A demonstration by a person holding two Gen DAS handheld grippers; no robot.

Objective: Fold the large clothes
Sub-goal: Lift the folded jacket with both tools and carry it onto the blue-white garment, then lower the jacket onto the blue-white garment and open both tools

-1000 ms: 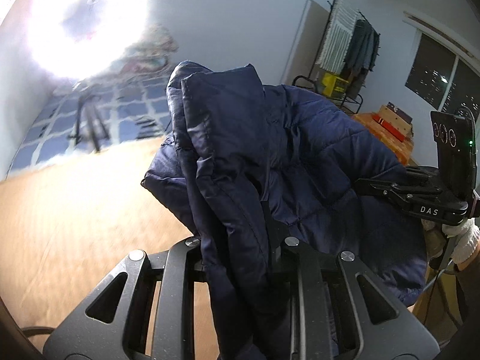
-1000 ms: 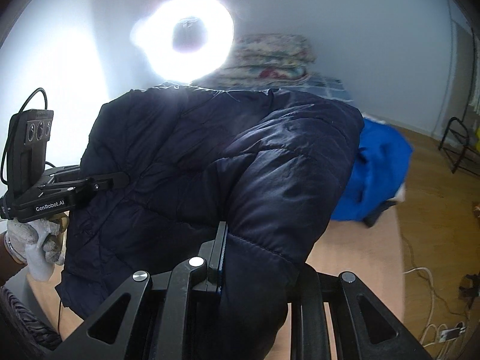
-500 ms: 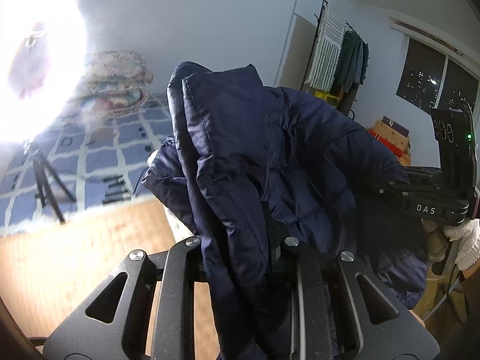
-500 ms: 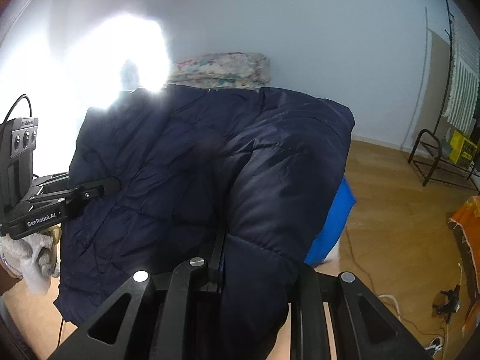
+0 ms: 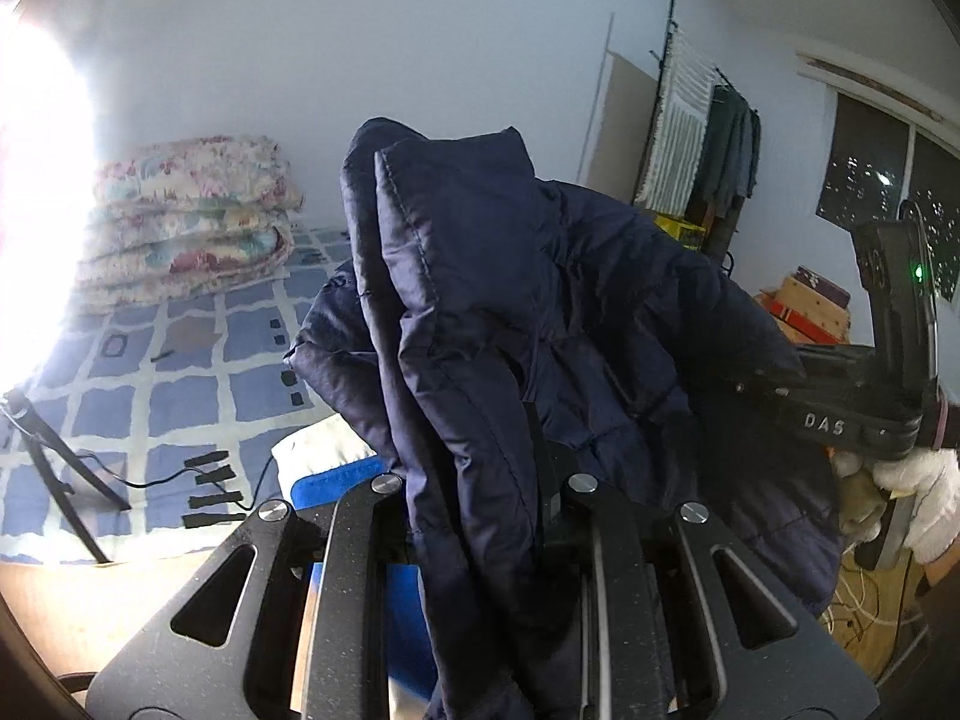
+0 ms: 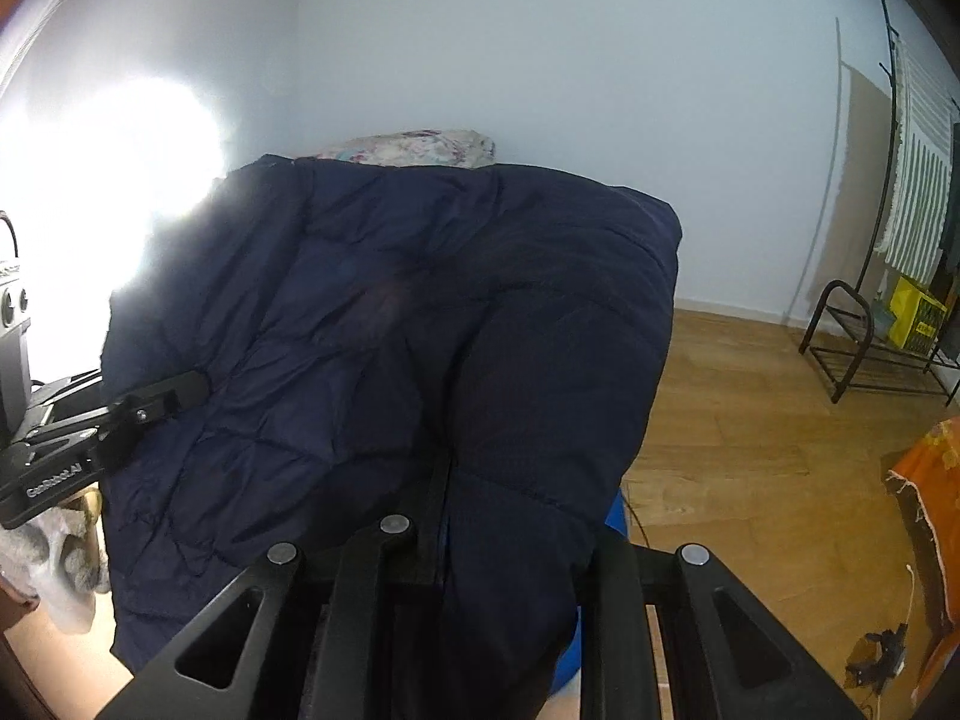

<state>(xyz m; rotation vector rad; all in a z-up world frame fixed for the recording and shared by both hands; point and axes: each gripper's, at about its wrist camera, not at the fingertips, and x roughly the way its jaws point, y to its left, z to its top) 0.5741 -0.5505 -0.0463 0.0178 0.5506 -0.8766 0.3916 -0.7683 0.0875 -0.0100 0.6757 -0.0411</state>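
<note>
A dark navy quilted jacket [image 5: 540,312] hangs in the air between both grippers; it also fills the right wrist view [image 6: 420,330]. My left gripper [image 5: 480,480] is shut on one bunched edge of the jacket. My right gripper [image 6: 444,480] is shut on another edge. The right gripper shows at the right of the left wrist view [image 5: 840,414], clamped on the jacket. The left gripper shows at the left of the right wrist view [image 6: 120,414], also clamped on it. Fingertips are hidden by fabric.
A blue garment [image 5: 342,480] lies below the jacket. A patterned blue rug [image 5: 150,396] with folded floral quilts [image 5: 186,210] is at the back. A bright ring light [image 6: 120,180] glares left. A clothes rack [image 6: 888,300] stands right on the wooden floor [image 6: 750,420].
Both grippers have lifted and tilted the jacket upward. The cameras now look more at the wall, and the blue garment has dropped mostly out of the right wrist view.
</note>
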